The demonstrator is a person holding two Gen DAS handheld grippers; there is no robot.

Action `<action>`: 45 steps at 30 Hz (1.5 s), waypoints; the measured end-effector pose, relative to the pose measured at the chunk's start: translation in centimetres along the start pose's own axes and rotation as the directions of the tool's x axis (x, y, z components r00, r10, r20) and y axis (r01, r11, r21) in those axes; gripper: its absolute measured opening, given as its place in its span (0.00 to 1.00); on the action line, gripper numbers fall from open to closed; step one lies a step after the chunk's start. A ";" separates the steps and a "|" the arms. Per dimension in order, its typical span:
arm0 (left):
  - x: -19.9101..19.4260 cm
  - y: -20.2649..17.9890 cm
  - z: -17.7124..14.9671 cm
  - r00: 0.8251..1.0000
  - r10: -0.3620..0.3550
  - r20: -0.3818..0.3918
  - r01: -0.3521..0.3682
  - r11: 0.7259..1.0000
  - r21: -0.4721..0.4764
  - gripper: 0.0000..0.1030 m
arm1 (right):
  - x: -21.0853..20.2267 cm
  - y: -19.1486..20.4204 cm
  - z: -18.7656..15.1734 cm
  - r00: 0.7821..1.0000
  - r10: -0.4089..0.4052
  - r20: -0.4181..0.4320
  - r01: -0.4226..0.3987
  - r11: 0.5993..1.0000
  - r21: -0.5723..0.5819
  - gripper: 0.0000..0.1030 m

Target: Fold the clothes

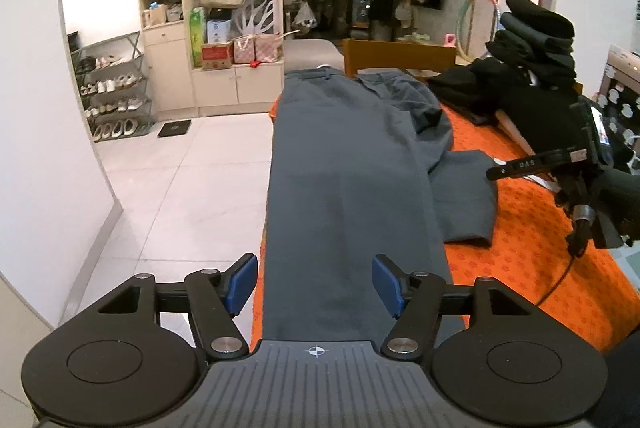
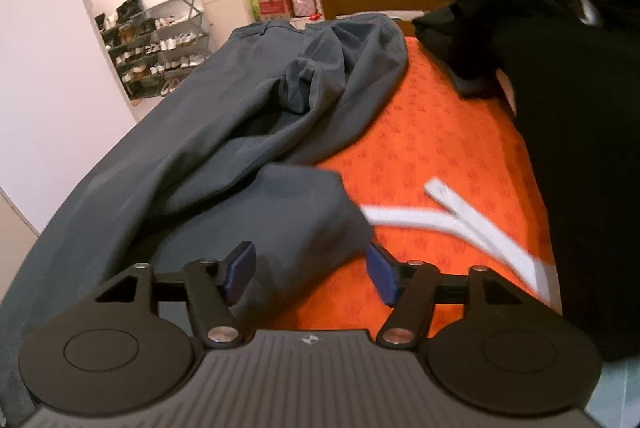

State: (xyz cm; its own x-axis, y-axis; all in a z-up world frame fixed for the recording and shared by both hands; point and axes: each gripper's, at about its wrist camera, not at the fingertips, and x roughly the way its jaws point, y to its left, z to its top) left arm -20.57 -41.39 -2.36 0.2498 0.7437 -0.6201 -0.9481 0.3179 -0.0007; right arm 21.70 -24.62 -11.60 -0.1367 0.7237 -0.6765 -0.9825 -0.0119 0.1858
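Observation:
Grey-blue trousers (image 1: 348, 156) lie on a table under an orange cover (image 1: 520, 236). One leg runs flat along the table's left edge. The other leg is crumpled and doubled back to its right. My left gripper (image 1: 314, 282) is open over the near end of the flat leg, with the cloth below its blue pads and nothing pinched. In the right wrist view the trousers (image 2: 224, 132) fill the left half. My right gripper (image 2: 312, 268) stands open just above the cuff of the doubled-back leg (image 2: 288, 212), and its pads press on nothing.
A stack of folded black clothes (image 1: 536, 32) and loose black garments (image 2: 560, 68) take up the table's far right. A white strap (image 2: 460, 220) lies on the orange cover (image 2: 432, 132). Beyond are a wooden frame (image 1: 400, 56), a shoe rack (image 1: 112, 88) and tiled floor (image 1: 180, 188) on the left.

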 end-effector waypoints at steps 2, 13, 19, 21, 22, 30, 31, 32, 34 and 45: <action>0.1 0.1 0.2 1.000 0.005 -0.005 -0.005 1.000 -0.003 0.65 | 1.2 -0.1 0.9 1.000 0.002 -0.010 -0.003 0.999 -0.046 0.71; 1.0 0.5 0.6 1.000 -0.011 -0.017 0.011 1.000 0.002 0.65 | 3.5 -0.6 2.6 0.991 0.091 -0.094 -0.101 0.989 -0.108 0.13; 1.7 0.3 1.1 0.998 -0.061 -0.008 0.061 0.998 0.025 0.65 | -1.7 0.9 0.9 0.996 0.071 -0.059 -0.077 0.991 -0.107 0.09; 1.8 0.2 1.1 0.996 -0.086 -0.008 0.086 0.996 0.037 0.65 | -4.0 1.2 -0.1 0.998 0.052 -0.042 -0.055 0.995 -0.078 0.09; 1.9 0.1 1.0 0.995 -0.101 -0.007 0.101 0.994 0.042 0.65 | -5.3 1.3 -0.6 0.999 0.041 -0.034 -0.043 0.997 -0.059 0.09; 1.5 -0.7 0.7 0.970 -0.241 0.007 0.239 0.965 0.112 0.64 | -16.0 1.7 -6.5 0.996 -0.088 -0.007 0.089 0.985 0.147 0.08; 1.2 -0.8 0.5 0.965 -0.262 0.009 0.258 0.958 0.124 0.64 | -17.3 1.9 -7.4 0.995 -0.103 -0.007 0.103 0.979 0.177 0.08; 0.9 -0.8 0.3 0.960 -0.279 0.011 0.275 0.952 0.136 0.64 | -18.6 2.1 -8.4 0.993 -0.118 -0.007 0.117 0.971 0.207 0.08; 0.3 -0.9 -0.1 0.950 -0.312 0.011 0.306 0.939 0.156 0.64 | -21.3 2.7 -10.4 0.989 -0.148 -0.010 0.145 0.953 0.266 0.08; -1.6 -1.7 -3.3 0.897 -0.441 -0.034 0.436 0.866 0.244 0.64 | -28.2 6.9 -17.2 0.992 -0.122 0.027 0.088 0.833 0.546 0.09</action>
State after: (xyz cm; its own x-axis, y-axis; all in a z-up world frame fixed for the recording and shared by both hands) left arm -19.99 -45.10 -3.93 0.6360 0.5067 -0.5821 -0.6645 0.7431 -0.0792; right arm 16.57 -57.03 -3.49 -0.0123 0.7381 -0.6746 -0.7618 0.4301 0.4844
